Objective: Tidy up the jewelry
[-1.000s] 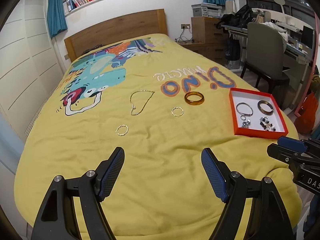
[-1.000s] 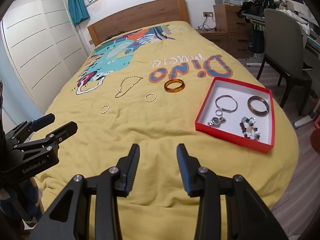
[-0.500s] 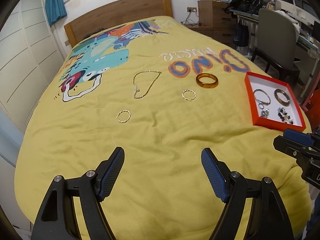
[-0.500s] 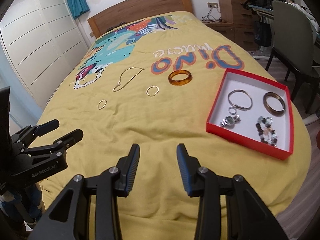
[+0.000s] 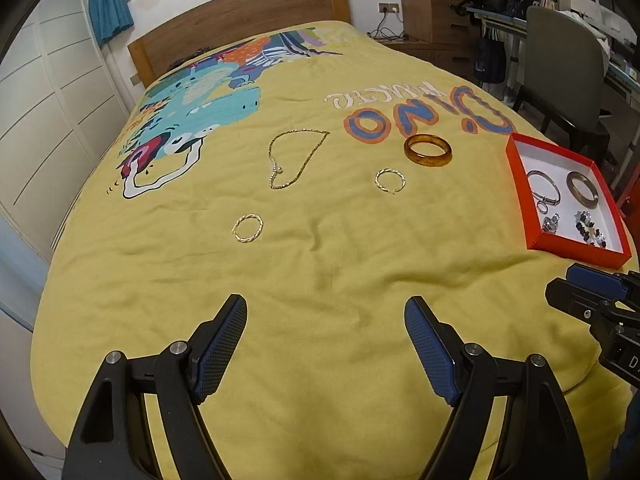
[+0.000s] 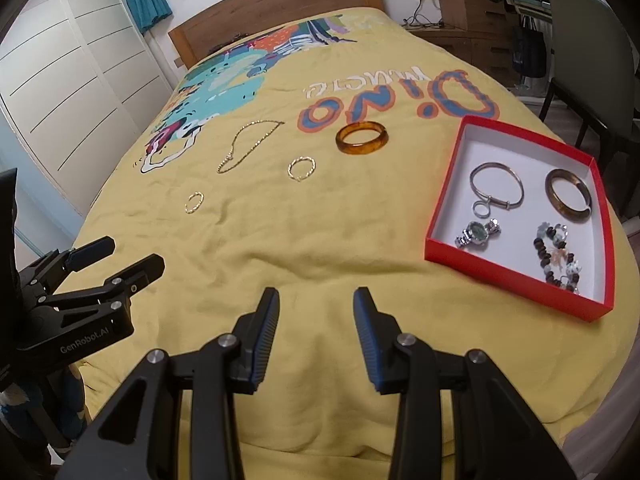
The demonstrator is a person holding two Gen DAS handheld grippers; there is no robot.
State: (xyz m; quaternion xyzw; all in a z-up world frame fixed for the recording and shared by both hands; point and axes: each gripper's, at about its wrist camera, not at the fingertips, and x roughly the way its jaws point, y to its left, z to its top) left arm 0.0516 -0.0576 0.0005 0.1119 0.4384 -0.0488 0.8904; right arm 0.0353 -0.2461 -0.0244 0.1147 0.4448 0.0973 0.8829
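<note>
Both claws lowered; amber bangle (image 6: 361,143) well ahead, untouched.

place: bedroom | shown by: bed (image 5: 320,280), headboard (image 5: 240,20), desk chair (image 5: 560,64)

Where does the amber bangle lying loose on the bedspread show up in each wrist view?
Left wrist view: the amber bangle lies right of centre in the upper half, left of the red box.
Right wrist view: the amber bangle lies near the centre of the upper half, left of the red box.
Shared landmark: the blue and orange "Dino" lettering just beyond the bangle.
</note>
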